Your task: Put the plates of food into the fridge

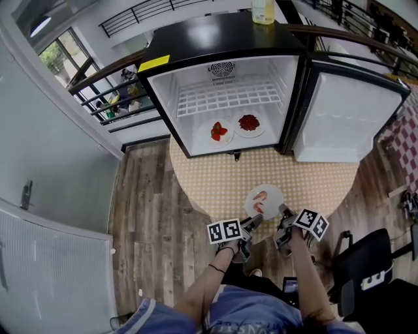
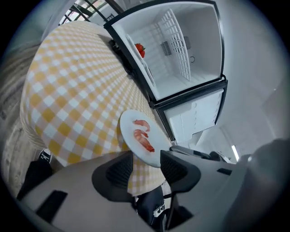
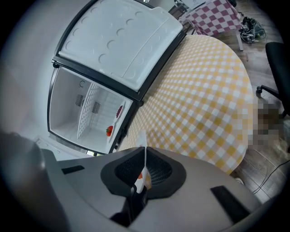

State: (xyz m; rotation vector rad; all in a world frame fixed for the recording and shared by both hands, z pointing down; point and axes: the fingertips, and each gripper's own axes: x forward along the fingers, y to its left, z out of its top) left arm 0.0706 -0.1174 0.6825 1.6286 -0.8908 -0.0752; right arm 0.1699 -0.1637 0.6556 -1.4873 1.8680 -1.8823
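Head view: both grippers sit at the near edge of the round bench [image 1: 215, 176], which has a yellow checked cloth, just ahead of the person's forearms. Right gripper [image 1: 283, 210] is on the near right rim of the plate of shrimp [image 1: 272, 194]. Right gripper view confirms: fingers [image 3: 161, 170] closed on that rim, thin white edge [image 3: 144, 149] clamped between the pads, a bit of orange showing low in the gap. Left gripper [image 1: 255, 222] is at the plate's near left rim. Left gripper view has its fingers [image 2: 115, 174] apart, with the plate's rim [image 2: 159, 152] in the gap and the pads not pressing on it, so only the right gripper has a grip. Plate is at the near edge of the bench with the shrimp [image 1: 260, 199] lying across its middle; can't tell whether it rests on the cloth or is just off it. Well beyond it, at the far side of the bench, the fridge [image 1: 196, 39] stands open, with the fridge door [image 1: 346, 117] swung out to the right. On the fridge floor, side by side: plate of strawberries [image 1: 219, 131] on the left, plate of dark red food [image 1: 248, 122] on the right. Wire shelf [image 1: 225, 96] above them is bare. Bottle [image 1: 263, 10] stands on top of the fridge.
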